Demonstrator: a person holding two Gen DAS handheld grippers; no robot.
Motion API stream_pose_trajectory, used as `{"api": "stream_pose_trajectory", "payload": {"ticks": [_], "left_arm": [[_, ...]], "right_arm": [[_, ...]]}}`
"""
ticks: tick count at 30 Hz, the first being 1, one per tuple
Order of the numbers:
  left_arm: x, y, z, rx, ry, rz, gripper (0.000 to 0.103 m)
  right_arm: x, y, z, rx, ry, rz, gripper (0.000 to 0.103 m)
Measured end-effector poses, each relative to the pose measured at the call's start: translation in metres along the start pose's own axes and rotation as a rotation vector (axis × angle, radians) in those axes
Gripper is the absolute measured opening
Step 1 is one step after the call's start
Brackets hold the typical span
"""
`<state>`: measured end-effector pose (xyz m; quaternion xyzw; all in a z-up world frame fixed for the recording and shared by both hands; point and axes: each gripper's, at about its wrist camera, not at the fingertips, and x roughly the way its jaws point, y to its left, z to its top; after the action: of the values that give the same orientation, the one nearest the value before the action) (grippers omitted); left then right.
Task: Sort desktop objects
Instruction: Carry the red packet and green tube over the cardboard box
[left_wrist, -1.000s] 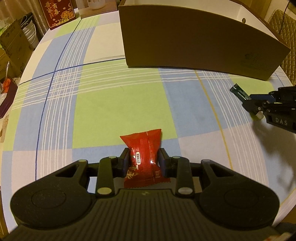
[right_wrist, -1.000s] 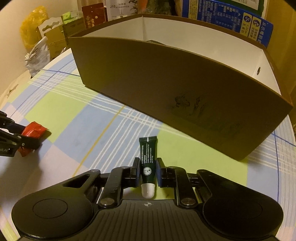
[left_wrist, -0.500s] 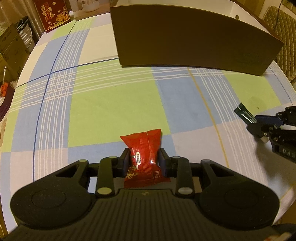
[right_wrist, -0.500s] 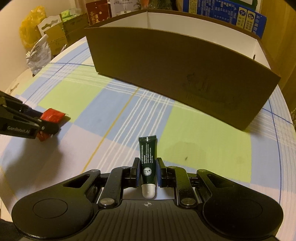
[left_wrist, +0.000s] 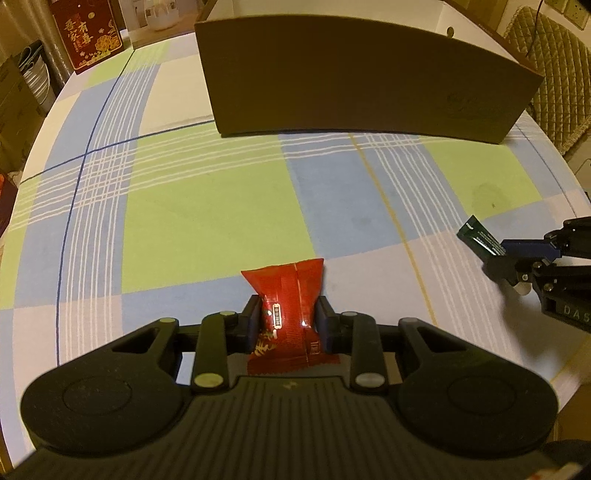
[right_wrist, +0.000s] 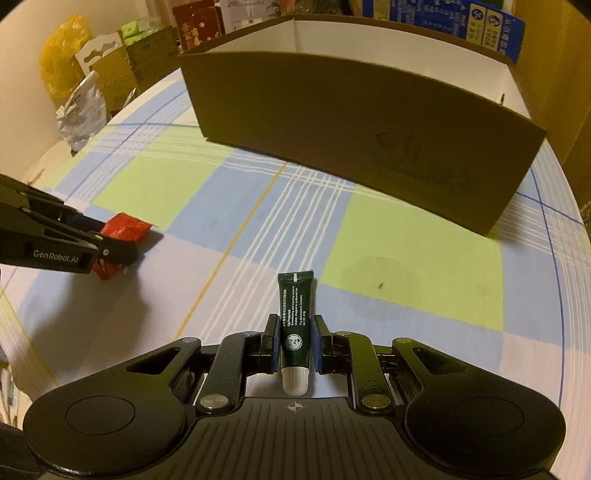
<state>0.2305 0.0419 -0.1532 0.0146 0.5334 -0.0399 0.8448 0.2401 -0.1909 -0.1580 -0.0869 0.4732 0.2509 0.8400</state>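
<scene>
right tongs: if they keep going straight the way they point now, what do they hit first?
Probably the checked tablecloth: the right tongs, shut on the green tube, angle down at it. The brown cardboard box lies farther ahead; depth is unclear.

Left wrist view: sits behind the left gripper (left_wrist: 288, 321), angled steeply down, close above the checked tablecloth (left_wrist: 207, 206). Right wrist view: behind the right gripper (right_wrist: 294, 345), likewise tilted. Shared by the 2 views: the tablecloth, the cardboard box (left_wrist: 354, 92) beyond both jaws, each other's gripper.

Home dining room, checked tablecloth (left_wrist: 207, 206), quilted chair (left_wrist: 554, 70)
</scene>
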Motion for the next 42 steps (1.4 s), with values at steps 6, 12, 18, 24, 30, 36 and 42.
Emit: {"api": "stream_pose_trajectory", "payload": {"ticks": [6, 12, 18, 24, 30, 36, 42], "left_arm": [[-0.005, -0.001, 0.003, 0.012, -0.018, -0.009, 0.025], [-0.013, -0.003, 0.006, 0.021, -0.037, -0.018, 0.025], [-0.022, -0.004, 0.011, 0.027, -0.061, -0.027, 0.025], [-0.032, -0.007, 0.019, 0.04, -0.094, -0.039, 0.025], [-0.039, -0.01, 0.029, 0.053, -0.118, -0.052, 0.025], [-0.05, -0.016, 0.05, 0.074, -0.167, -0.081, 0.025], [-0.063, -0.024, 0.085, 0.089, -0.237, -0.127, 0.025]], "right_arm": [[-0.006, -0.002, 0.001, 0.027, -0.019, -0.006, 0.014], [-0.01, -0.004, 0.002, 0.042, -0.028, -0.009, 0.014], [-0.017, -0.005, 0.006, 0.055, -0.047, -0.005, 0.014], [-0.024, -0.003, 0.012, 0.065, -0.072, 0.002, 0.014], [-0.034, -0.006, 0.02, 0.096, -0.102, 0.022, 0.014], [-0.051, -0.013, 0.037, 0.138, -0.157, 0.049, 0.014], [-0.069, -0.024, 0.067, 0.16, -0.233, 0.068, 0.014]]}}
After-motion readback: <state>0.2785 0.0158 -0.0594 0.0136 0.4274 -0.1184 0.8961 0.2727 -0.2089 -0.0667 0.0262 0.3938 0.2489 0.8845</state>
